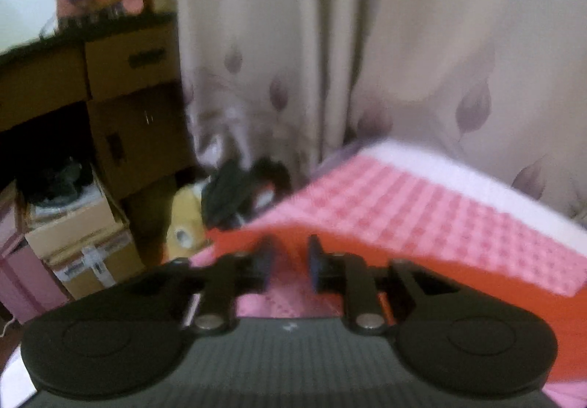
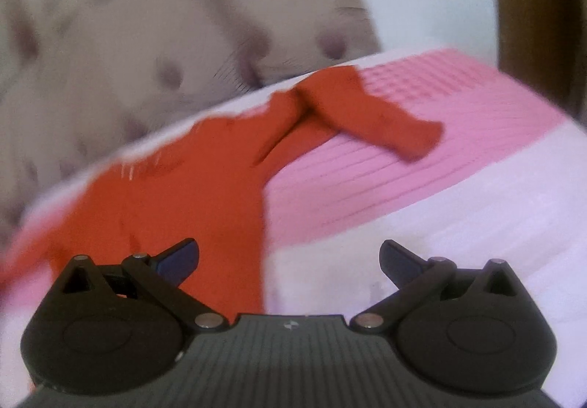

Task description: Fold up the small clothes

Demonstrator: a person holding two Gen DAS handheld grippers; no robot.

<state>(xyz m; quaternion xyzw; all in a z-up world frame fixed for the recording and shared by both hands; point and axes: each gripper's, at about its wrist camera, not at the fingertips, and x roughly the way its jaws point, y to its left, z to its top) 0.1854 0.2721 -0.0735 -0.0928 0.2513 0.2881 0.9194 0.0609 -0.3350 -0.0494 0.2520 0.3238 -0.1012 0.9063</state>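
right fingers (image 2: pixel 290 261) spread above orange garment (image 2: pixel 183 188).

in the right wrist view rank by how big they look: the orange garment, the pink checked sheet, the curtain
1. curtain, filling the upper left
2. pink checked sheet
3. orange garment

The curtain and the sheet look close in area, and blur and fisheye bending make that pair unsure. The garment is plainly smallest.

Dim, soft indoor light; heavy motion blur throughout, fisheye bending and dark vignetted corners.
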